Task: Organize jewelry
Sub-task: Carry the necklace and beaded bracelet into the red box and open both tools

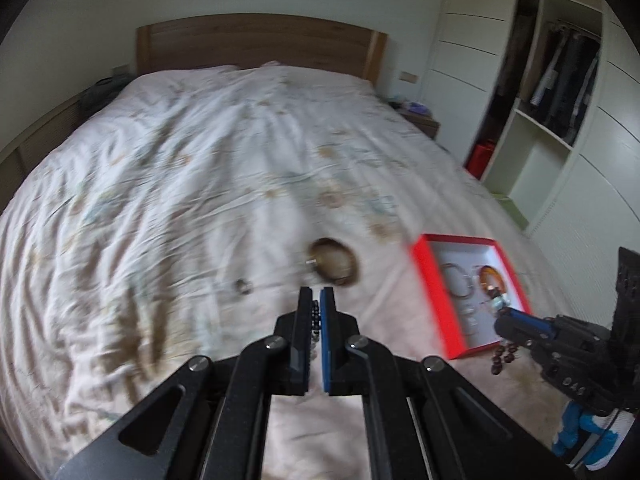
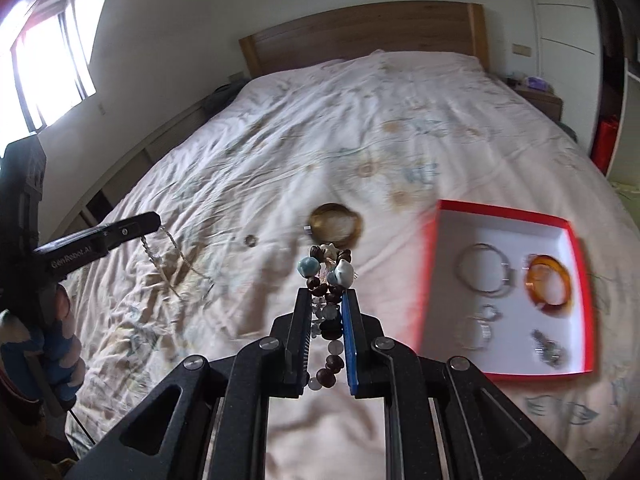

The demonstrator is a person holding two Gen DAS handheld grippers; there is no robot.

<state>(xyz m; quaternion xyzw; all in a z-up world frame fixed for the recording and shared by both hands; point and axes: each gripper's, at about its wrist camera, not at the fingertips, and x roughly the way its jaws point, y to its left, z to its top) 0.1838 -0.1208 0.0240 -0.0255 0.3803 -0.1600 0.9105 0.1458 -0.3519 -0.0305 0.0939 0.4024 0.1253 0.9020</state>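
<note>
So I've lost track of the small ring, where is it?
The small ring lies loose on the bedspread, left of the brown bangle, outside the red box.

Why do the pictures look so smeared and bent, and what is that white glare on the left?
Left wrist view: motion blur smears the red cardboard box and the brown bangle; the fisheye lens curves the bed. Right wrist view: the window is blown out white, while the close right claw and its bead bracelet stay fairly sharp.
</note>
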